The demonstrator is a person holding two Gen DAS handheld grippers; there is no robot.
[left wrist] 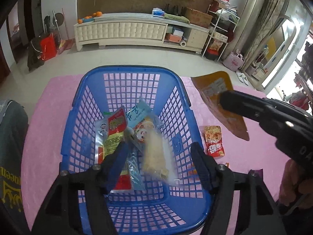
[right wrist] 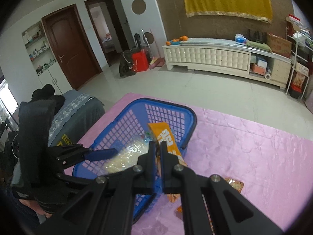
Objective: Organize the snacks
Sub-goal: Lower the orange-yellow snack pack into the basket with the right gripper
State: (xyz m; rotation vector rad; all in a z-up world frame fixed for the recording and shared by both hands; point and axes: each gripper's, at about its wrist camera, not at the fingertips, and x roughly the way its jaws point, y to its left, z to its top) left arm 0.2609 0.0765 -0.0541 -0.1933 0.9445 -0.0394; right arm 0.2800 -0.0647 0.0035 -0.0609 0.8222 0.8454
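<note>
Blue basket (left wrist: 177, 105): plastic, square-grid lattice on walls and floor. Surface (left wrist: 49, 117): pink cloth with a faint tonal floral emboss. Orange packet (right wrist: 166, 135): white block lettering on the face. Pale yellow snack (left wrist: 154, 152): in a clear wrapper. Silver pouch (left wrist: 109, 135): red label panel above a yellow one. Light blue packet (left wrist: 139, 111): dark handwritten-style characters. Small red packet (left wrist: 214, 141): white characters below, orange-yellow food print above. Left tongs (left wrist: 160, 152): black, blue pads (left wrist: 119, 160). Right tongs (right wrist: 158, 148): all black.
</note>
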